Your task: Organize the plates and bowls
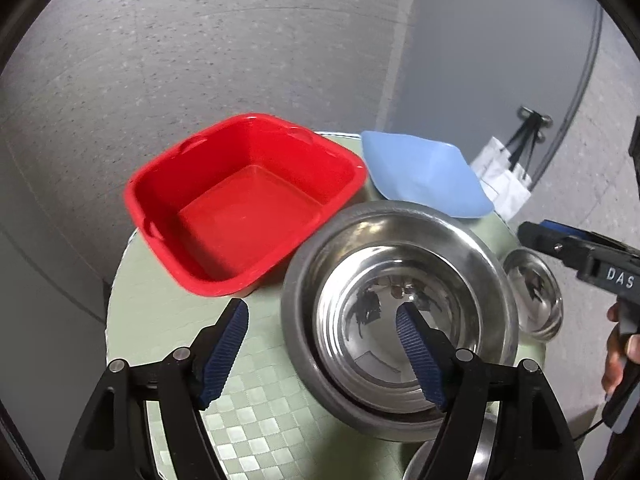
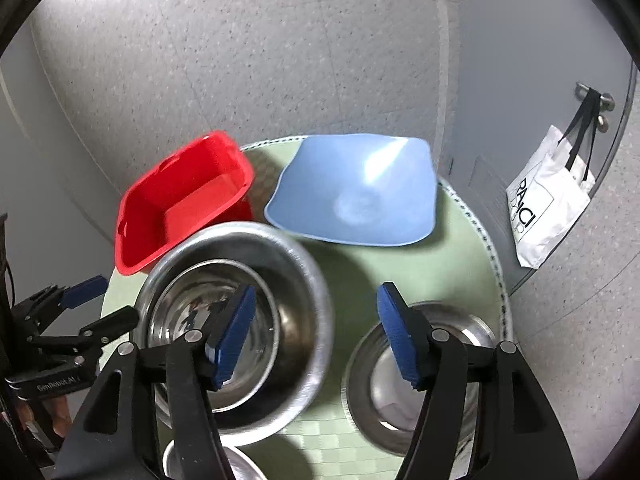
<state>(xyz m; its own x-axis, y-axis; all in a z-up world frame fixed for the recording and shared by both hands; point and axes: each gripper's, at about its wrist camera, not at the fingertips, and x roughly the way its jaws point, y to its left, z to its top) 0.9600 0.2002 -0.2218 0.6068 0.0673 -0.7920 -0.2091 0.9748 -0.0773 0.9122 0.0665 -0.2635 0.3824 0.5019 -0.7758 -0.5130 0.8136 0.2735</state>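
Observation:
A large steel bowl (image 1: 400, 312) (image 2: 236, 328) with a smaller steel bowl nested inside stands on the round green table (image 1: 256, 408). My left gripper (image 1: 324, 344) is open and straddles the large bowl's near-left rim, its right finger inside the bowl. A red square tub (image 1: 244, 204) (image 2: 180, 200) and a blue square plate (image 1: 424, 172) (image 2: 356, 192) sit at the back. My right gripper (image 2: 316, 332) is open, between the large bowl and a small steel bowl (image 2: 420, 376) (image 1: 534, 292). It also shows in the left wrist view (image 1: 580, 252).
Another steel bowl (image 2: 208, 464) (image 1: 476, 460) peeks in at the table's near edge. A white tote bag (image 2: 548, 208) hangs from a door handle at the right. A speckled floor lies behind the table (image 2: 400, 264).

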